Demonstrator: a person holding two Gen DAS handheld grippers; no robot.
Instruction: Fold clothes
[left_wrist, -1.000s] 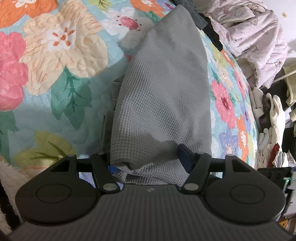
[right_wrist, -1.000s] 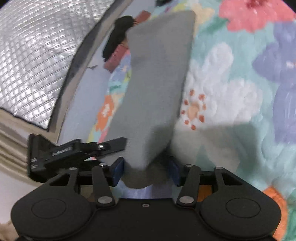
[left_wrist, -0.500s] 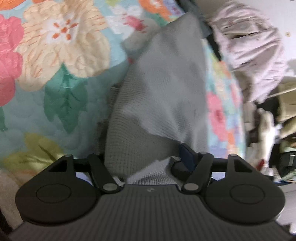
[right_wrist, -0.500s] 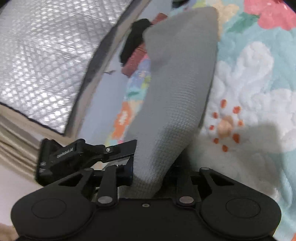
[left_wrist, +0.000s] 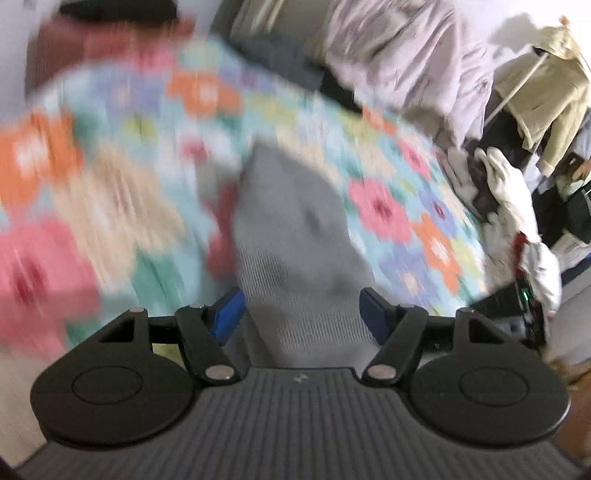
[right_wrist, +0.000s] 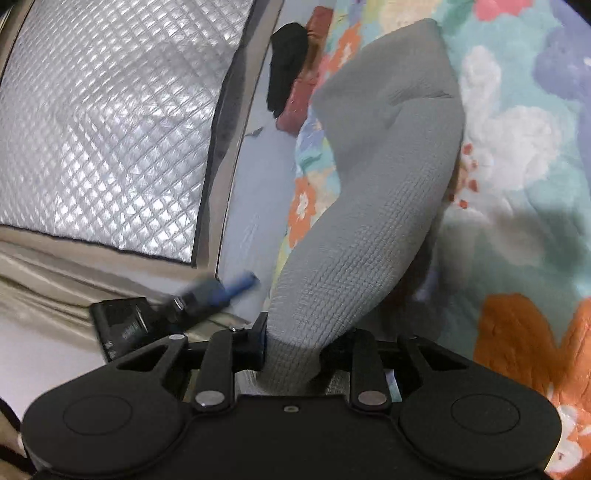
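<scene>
A grey waffle-knit garment (left_wrist: 291, 243) lies in a long narrow shape on the floral bedspread (left_wrist: 122, 177). My left gripper (left_wrist: 299, 314) is open, its blue pads apart on either side of the garment's near end; this view is blurred by motion. My right gripper (right_wrist: 291, 350) is shut on the other end of the grey garment (right_wrist: 373, 206) and holds it lifted off the floral bedspread (right_wrist: 517, 147). The left gripper shows as a blurred blue pad in the right wrist view (right_wrist: 207, 291).
A pile of pale pink and white laundry (left_wrist: 413, 62) lies at the bed's far right, with a beige coat (left_wrist: 546, 99) beyond. A quilted silver window cover (right_wrist: 103, 122) and dark and red clothes (right_wrist: 295, 74) lie left of the bed.
My left gripper has opened, let go of the garment and pulled back and up. My right gripper has closed tight on the garment and lifted its end.
</scene>
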